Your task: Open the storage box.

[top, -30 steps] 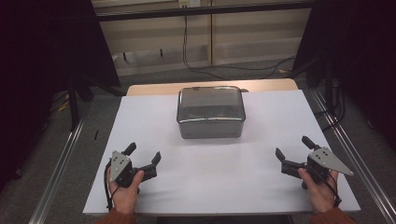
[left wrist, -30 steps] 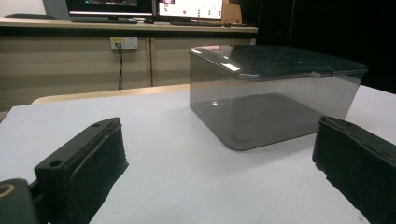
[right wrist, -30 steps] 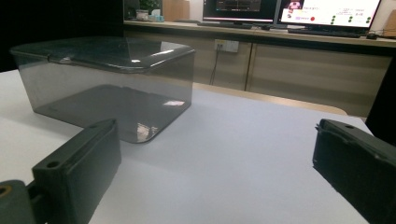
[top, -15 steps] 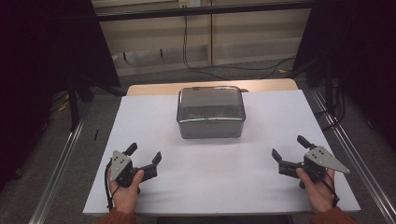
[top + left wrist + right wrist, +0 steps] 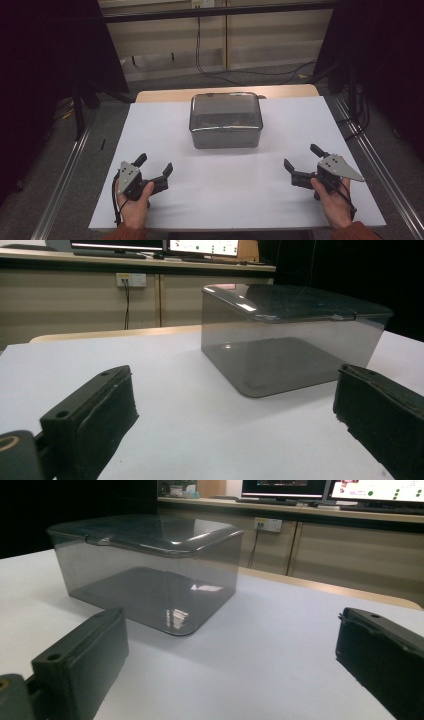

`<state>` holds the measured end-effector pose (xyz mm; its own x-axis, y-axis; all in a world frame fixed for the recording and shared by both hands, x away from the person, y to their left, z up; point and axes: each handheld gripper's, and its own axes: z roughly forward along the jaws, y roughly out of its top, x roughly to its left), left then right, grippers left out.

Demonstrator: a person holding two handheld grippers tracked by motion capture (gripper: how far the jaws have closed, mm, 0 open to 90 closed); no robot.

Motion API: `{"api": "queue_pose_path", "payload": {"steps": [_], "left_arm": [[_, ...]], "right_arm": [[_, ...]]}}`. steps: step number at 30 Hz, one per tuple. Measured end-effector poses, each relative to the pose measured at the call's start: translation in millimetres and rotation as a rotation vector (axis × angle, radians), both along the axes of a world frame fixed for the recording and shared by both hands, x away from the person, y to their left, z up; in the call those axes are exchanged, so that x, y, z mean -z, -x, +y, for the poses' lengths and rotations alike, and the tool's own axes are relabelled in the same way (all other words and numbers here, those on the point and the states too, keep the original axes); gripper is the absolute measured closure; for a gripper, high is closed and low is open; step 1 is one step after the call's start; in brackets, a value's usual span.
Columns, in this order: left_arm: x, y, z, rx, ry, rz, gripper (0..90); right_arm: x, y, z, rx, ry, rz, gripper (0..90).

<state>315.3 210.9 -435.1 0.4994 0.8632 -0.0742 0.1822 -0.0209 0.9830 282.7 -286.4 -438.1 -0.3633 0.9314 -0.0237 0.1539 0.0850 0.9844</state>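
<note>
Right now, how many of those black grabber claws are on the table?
2. The left gripper is held at the table's near left, the right gripper at its near right. Both are open, apart from the grey lidded box between them, farther back.

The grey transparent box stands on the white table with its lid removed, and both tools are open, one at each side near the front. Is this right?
Not quite: the lid is on the box, closed, as the left gripper view shows. The rest holds: it stands on the white table, and the left tool and right tool are open.
</note>
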Motion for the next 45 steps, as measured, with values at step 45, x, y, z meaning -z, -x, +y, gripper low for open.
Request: {"api": "queue_pose_path", "payload": {"steps": [45], "left_arm": [[2.2,-3.5,-6.1,0.040,-0.042,0.018,3.1]], "right_arm": [[-16.3,-53.7,72.7,-0.139,0.024,-0.013,0.4]]}}
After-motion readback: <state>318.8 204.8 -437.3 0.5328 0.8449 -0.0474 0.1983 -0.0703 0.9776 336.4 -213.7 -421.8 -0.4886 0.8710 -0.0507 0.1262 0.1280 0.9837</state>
